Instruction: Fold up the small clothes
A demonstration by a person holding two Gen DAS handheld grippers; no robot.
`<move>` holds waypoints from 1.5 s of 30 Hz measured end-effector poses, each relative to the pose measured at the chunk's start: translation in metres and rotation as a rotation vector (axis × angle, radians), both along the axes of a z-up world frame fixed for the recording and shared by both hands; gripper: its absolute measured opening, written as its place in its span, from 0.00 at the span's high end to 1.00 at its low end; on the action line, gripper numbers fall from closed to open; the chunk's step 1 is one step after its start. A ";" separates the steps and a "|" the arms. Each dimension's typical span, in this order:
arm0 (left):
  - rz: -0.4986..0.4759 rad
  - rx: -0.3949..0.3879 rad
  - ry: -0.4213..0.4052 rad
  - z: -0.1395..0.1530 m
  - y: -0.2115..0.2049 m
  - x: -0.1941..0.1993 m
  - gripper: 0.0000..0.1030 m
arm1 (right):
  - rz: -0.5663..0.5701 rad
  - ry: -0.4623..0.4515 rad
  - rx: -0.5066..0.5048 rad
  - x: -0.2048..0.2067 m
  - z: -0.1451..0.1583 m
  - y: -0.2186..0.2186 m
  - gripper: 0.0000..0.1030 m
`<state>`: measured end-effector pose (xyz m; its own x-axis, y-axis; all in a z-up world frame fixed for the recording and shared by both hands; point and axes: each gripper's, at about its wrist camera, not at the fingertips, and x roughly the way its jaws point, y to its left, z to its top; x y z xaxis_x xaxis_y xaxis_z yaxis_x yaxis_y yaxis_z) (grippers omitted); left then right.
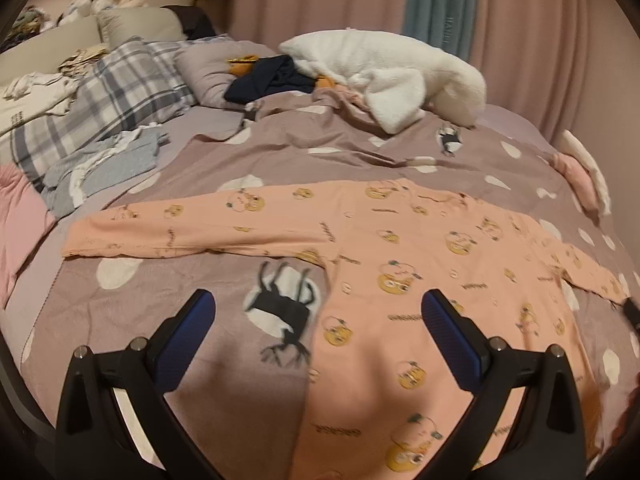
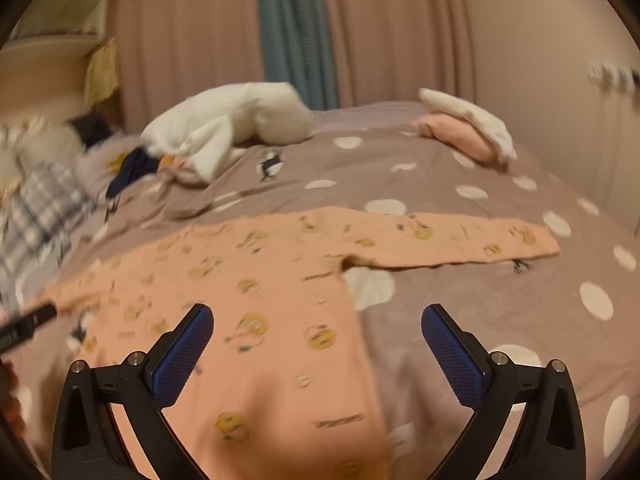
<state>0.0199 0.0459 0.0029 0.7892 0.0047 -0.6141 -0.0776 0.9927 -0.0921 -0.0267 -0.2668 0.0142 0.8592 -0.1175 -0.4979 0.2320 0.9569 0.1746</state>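
A peach long-sleeved top (image 1: 404, 272) with yellow cartoon prints lies flat on the mauve dotted bedspread (image 1: 168, 320), both sleeves spread out sideways. My left gripper (image 1: 318, 312) hovers open above the top's left edge, nothing between its blue pads. In the right wrist view the same top (image 2: 260, 304) lies under my right gripper (image 2: 318, 324), which is open and empty over the top's right edge; its right sleeve (image 2: 460, 240) reaches out to the right. The tip of the other gripper (image 2: 28, 326) shows at the left border.
A white plush blanket (image 1: 384, 76) and a dark garment (image 1: 272, 76) lie at the far side of the bed. Grey folded clothes (image 1: 104, 164) and a plaid pillow (image 1: 112, 100) sit to the left. Pink and white folded items (image 2: 468, 128) rest far right. Curtains (image 2: 360, 32) hang behind.
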 end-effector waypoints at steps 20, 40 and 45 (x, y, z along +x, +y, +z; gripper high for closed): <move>0.053 -0.085 0.023 -0.006 0.035 0.029 0.00 | -0.176 0.066 0.509 0.042 -0.009 -0.202 0.00; -0.020 -0.117 -0.070 -0.002 0.004 0.037 0.00 | -0.257 0.093 0.706 0.064 -0.084 -0.323 0.02; -0.013 -0.097 -0.050 -0.010 0.000 0.044 0.00 | -0.243 0.108 0.685 0.079 -0.087 -0.323 0.27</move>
